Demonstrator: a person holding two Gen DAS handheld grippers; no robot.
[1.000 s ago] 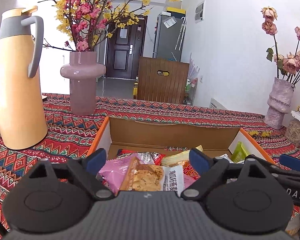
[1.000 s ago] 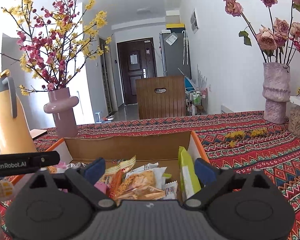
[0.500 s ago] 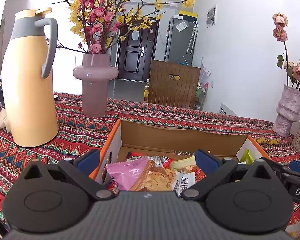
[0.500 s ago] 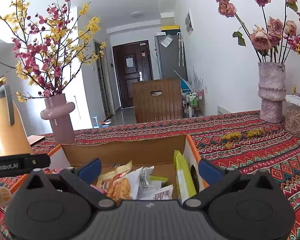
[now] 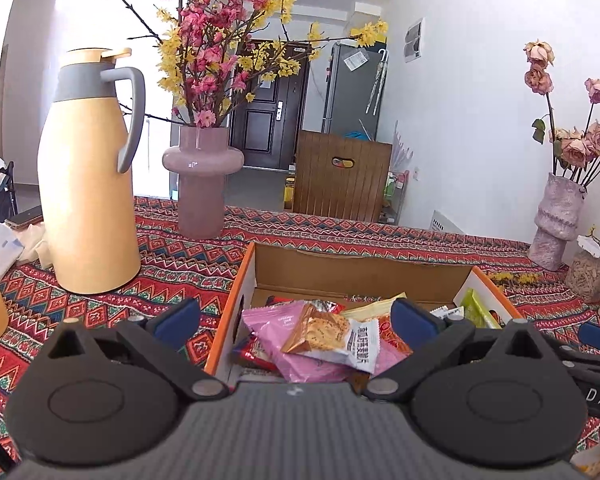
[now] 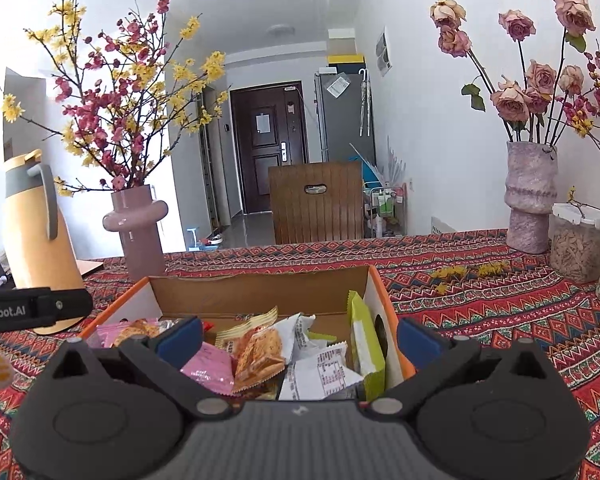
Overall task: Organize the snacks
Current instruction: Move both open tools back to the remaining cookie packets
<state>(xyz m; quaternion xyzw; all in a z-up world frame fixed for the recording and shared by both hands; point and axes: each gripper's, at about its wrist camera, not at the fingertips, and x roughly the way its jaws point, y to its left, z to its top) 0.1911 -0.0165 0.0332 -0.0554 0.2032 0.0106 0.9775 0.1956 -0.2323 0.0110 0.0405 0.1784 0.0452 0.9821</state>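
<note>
An open cardboard box (image 5: 360,276) with orange edges is sitting on the patterned surface (image 5: 172,264), just ahead of and below both sets of jaws, holding a loose heap of snack packets (image 5: 324,340): a pink wrapper (image 5: 272,328) under a clear-fronted biscuit packet (image 5: 328,334) between the left jaws' tips, and white wrappers (image 6: 320,368) with an orange cracker packet (image 6: 260,354) between the right jaws' tips. A green packet (image 6: 366,344) is standing on edge against the box's wall by the right gripper's right-hand tip. The left gripper (image 5: 296,316) is hovering over the box's near left corner with jaws spread wide and nothing between the pads, pointing slightly downward. The right gripper (image 6: 300,336) is hovering over the box's right side, jaws likewise wide apart and gripping nothing. Beyond the left jaws, a yellow thermos jug (image 5: 88,176) and a pink vase of blossom branches (image 5: 202,180) are standing on the surface.
</note>
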